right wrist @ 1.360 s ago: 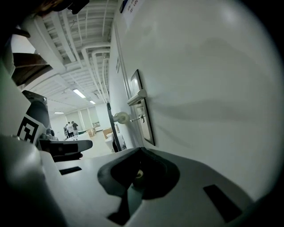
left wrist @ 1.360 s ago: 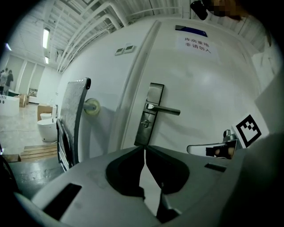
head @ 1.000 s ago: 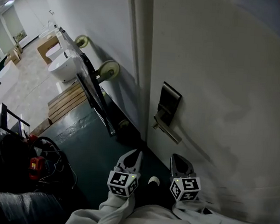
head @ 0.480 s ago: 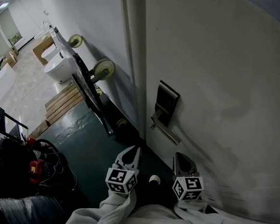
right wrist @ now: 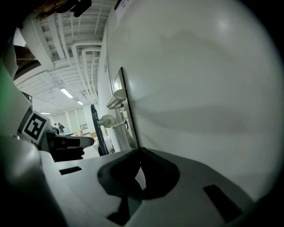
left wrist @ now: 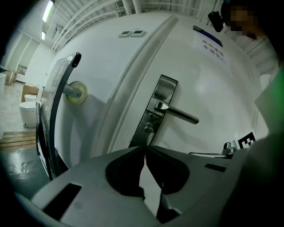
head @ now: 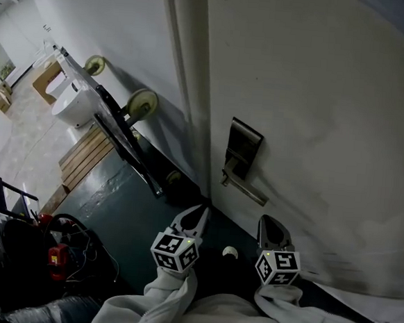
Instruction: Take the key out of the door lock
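Key (left wrist: pixel 149 128) sits in the lock plate (left wrist: pixel 162 91), just below the lever handle (left wrist: pixel 179 114). Left gripper (left wrist: pixel 145 148) is clenched, empty, below the plate and clear of it. Right gripper (right wrist: pixel 140 150) is also clenched and empty, right of the plate.

A black trolley frame (head: pixel 123 147) is leaning against the wall (head: pixel 115 32) on the left, its pale wheels (head: pixel 142 104) sticking outward. Farther left a white toilet (head: pixel 72 107) is sitting near a wooden pallet (head: pixel 85 156), and a red tool (head: pixel 58 260) is lying among cables (head: pixel 88 242) at the near left.
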The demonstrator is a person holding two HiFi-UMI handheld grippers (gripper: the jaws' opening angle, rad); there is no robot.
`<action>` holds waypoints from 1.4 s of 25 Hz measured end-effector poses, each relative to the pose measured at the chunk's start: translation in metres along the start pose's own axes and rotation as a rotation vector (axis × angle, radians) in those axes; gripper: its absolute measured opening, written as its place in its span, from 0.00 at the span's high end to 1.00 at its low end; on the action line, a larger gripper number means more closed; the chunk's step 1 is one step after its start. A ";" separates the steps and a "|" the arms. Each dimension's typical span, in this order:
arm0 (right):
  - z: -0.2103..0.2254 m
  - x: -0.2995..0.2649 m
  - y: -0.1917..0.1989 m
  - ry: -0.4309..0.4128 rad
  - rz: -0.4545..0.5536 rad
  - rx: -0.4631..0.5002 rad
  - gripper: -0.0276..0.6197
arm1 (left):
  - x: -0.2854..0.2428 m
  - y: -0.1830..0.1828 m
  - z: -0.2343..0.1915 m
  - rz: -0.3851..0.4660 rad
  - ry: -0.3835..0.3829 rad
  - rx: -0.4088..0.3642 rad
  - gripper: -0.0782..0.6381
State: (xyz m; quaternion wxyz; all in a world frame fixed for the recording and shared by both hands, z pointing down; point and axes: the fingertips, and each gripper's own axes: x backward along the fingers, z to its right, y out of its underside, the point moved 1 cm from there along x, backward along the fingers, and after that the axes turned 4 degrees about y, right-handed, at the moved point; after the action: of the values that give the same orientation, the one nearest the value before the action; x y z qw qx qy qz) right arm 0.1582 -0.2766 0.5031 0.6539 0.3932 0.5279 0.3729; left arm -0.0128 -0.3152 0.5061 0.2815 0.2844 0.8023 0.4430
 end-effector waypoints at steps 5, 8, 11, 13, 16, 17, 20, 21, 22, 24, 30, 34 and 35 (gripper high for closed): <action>-0.012 0.002 0.003 0.030 0.004 -0.011 0.88 | -0.005 -0.009 -0.001 0.023 0.089 0.098 0.86; -0.019 0.003 0.006 0.046 0.008 -0.012 0.88 | -0.007 -0.010 0.001 0.019 0.156 0.168 0.86; -0.026 0.001 0.007 0.057 0.014 -0.014 0.88 | -0.011 -0.010 0.002 0.015 0.205 0.260 0.86; -0.028 0.001 0.008 0.067 0.020 -0.016 0.88 | -0.013 -0.010 -0.001 0.020 0.227 0.343 0.86; -0.028 0.002 0.007 0.082 0.030 -0.018 0.88 | -0.016 -0.011 -0.005 0.039 0.246 0.494 0.86; -0.027 0.002 0.006 0.089 0.032 -0.023 0.88 | -0.017 -0.011 -0.006 0.045 0.254 0.540 0.85; -0.025 0.004 0.004 0.111 0.040 -0.038 0.88 | -0.019 -0.012 -0.002 0.049 0.288 0.619 0.80; -0.025 0.004 0.004 0.114 0.041 -0.041 0.88 | -0.020 -0.012 -0.001 0.045 0.299 0.633 0.73; -0.026 0.004 0.004 0.116 0.041 -0.044 0.88 | -0.021 -0.011 0.000 0.041 0.307 0.647 0.72; -0.026 0.006 0.005 0.122 0.041 -0.050 0.88 | -0.024 -0.010 -0.001 0.042 0.315 0.685 0.71; -0.026 0.012 0.006 0.140 0.043 -0.047 0.88 | -0.037 -0.023 0.002 0.102 0.343 0.781 0.70; -0.028 0.012 0.005 0.139 0.044 -0.047 0.88 | -0.046 -0.029 0.004 0.116 0.346 0.803 0.70; -0.028 0.012 0.005 0.139 0.044 -0.046 0.88 | -0.048 -0.029 0.004 0.117 0.346 0.810 0.70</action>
State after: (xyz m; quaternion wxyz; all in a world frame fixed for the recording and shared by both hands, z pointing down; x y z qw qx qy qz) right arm 0.1318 -0.2602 0.4991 0.6165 0.3626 0.5545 0.4255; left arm 0.0166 -0.3603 0.4884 -0.0165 0.3384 0.9290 0.1491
